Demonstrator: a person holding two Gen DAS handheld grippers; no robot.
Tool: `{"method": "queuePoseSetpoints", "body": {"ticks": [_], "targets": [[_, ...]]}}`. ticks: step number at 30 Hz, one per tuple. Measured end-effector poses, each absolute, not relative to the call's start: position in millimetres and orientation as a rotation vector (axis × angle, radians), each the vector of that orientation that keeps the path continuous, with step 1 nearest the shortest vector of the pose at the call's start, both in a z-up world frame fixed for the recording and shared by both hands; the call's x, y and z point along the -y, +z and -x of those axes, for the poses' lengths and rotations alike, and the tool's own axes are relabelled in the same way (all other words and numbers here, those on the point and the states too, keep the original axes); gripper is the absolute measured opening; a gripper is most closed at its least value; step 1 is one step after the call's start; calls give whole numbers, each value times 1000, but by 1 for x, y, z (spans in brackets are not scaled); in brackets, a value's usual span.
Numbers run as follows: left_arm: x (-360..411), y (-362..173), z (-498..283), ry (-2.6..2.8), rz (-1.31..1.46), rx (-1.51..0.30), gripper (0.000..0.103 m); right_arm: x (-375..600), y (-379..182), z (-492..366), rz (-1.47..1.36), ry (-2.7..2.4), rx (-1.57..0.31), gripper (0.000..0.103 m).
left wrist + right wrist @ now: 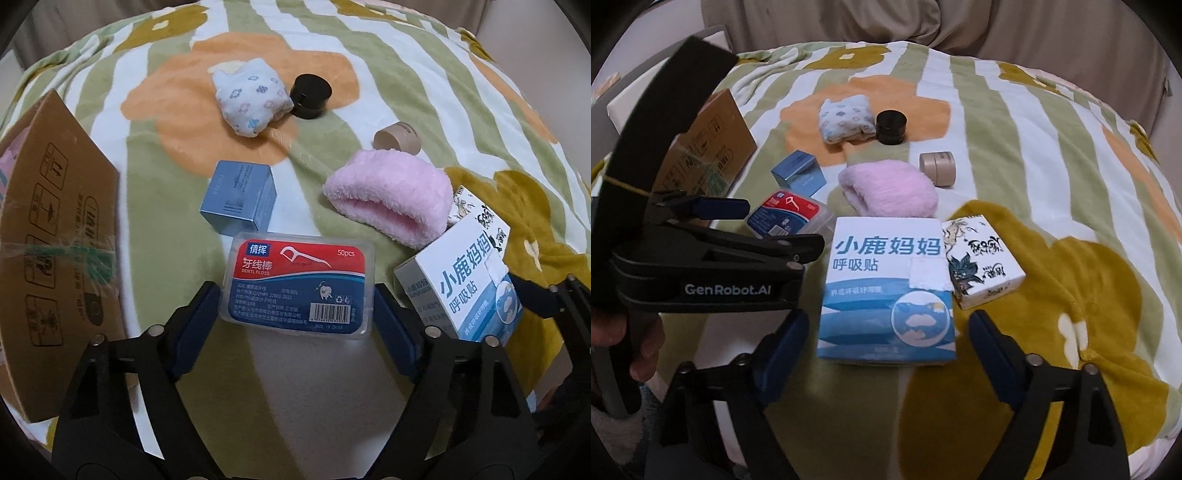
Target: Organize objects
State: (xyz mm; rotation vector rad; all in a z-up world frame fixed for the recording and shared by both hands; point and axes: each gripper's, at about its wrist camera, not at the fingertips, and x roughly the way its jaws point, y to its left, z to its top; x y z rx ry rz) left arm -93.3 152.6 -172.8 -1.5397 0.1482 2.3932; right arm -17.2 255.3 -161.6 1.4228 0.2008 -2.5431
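Observation:
My left gripper [297, 295] is open, its blue pads either side of the near end of a clear dental floss box [298, 282] with a red and blue label; whether they touch it I cannot tell. My right gripper [888, 332] is open around the near end of a white and blue breathing-patch box [886, 288]. That box also shows in the left wrist view [465, 280]. The left gripper shows in the right wrist view [720, 210] beside the floss box [786, 216].
On the green, orange and white blanket [1052, 155] lie a blue metallic box [240, 199], a pink fluffy cloth [391, 199], a patterned sock bundle [251, 96], a black jar [310, 96], a beige jar [399, 136] and an ink-print box [979, 258]. A cardboard box [55, 251] stands left.

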Motion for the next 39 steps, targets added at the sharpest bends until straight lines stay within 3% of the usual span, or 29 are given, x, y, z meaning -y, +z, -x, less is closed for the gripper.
{"method": "queuePoseSetpoints", "body": {"ticks": [3, 22, 39], "targets": [[-153, -172, 93, 2395, 1532, -158, 80, -252, -165, 20, -1430, -2552, -238, 62], [-150, -145, 81, 2437, 1450, -171, 80, -250, -151, 13, -1388, -2577, -265, 62], [-129, -73, 67, 2543, 1252, -179, 80, -249, -83, 12, -1248, -2685, -225, 62]]}}
